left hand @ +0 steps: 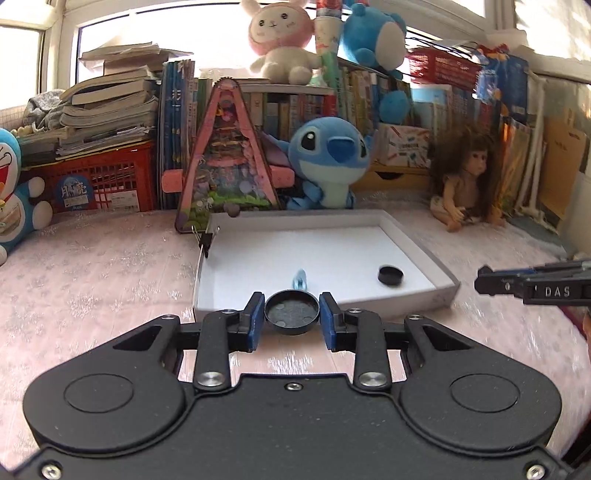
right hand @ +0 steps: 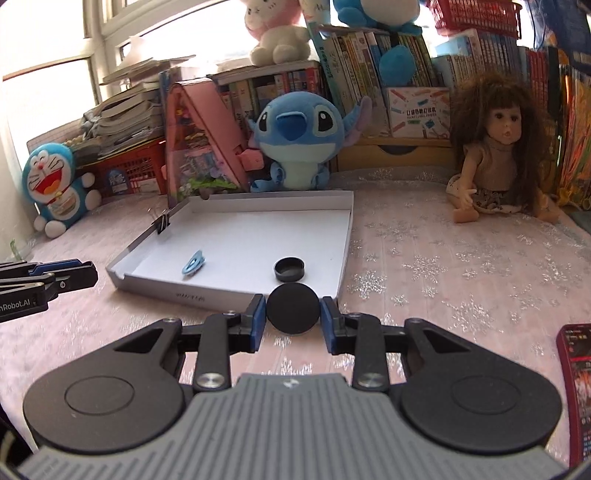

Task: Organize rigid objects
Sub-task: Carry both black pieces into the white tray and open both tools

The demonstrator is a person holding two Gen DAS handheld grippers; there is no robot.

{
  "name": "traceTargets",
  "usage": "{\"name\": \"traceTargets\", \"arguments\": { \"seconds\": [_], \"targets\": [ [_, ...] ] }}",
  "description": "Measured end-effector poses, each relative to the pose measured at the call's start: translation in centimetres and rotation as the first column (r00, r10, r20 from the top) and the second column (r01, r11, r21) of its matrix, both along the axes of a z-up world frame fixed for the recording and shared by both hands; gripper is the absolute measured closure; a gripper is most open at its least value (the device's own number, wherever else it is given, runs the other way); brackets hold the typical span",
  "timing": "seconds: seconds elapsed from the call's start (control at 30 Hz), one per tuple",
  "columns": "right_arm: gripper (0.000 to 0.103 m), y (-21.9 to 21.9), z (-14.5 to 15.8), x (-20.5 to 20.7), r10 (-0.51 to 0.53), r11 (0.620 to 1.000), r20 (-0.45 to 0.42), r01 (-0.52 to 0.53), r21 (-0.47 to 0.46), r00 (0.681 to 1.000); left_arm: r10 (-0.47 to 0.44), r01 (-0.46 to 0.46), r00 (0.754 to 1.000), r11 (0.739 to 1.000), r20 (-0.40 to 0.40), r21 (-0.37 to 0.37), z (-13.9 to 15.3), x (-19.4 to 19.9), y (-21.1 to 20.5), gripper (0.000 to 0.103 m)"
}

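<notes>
Both grippers carry black caps toward the white tray.
Left gripper is clamped on a hollow-side-up cap; right gripper pinches a flat-side-up lid, both just short of the tray's near edge. Another cap sits by the tray's right wall, so carry each clear over the rim, lower flat, then release beside it.

Black cap in left tool

Bright windows, crammed bookshelves — pink snowflake tablecloth
</notes>
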State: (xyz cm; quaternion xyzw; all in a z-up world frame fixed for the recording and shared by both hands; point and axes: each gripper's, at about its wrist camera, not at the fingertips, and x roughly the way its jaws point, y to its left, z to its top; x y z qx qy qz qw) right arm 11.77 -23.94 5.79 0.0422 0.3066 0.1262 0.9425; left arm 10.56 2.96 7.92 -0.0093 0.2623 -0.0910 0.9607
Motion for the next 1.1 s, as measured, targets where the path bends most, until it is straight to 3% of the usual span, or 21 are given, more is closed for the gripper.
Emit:
{"name": "traceTargets", "arguments": {
  "seconds": [0.23,0.53,1.1],
  "targets": [
    [0.066,-0.1,0.4,6.1,-0.014,0.999,-0.12,0.019,0.038,0.993,0.043,-0.044,0.998,0.999,-0.055,-0.016,0.6,6.8,0.2,0.073],
    [0.066,1.2,-1.3,12.7,-0.053,0.998,-0.234,0.061,0.026,0.971,0.107,-0.114,0.98,0.993,-0.167,-0.036,-2.4,13.7,0.4,0.073],
    [0.066,4.0,-4.0,16.9,-0.1,0.993,-0.264,0.081,-0.084,0.959,0.121,-0.118,0.969,0.993,-0.216,0.025,-6.5,16.2,-0.3,0.073]
  ]
}}
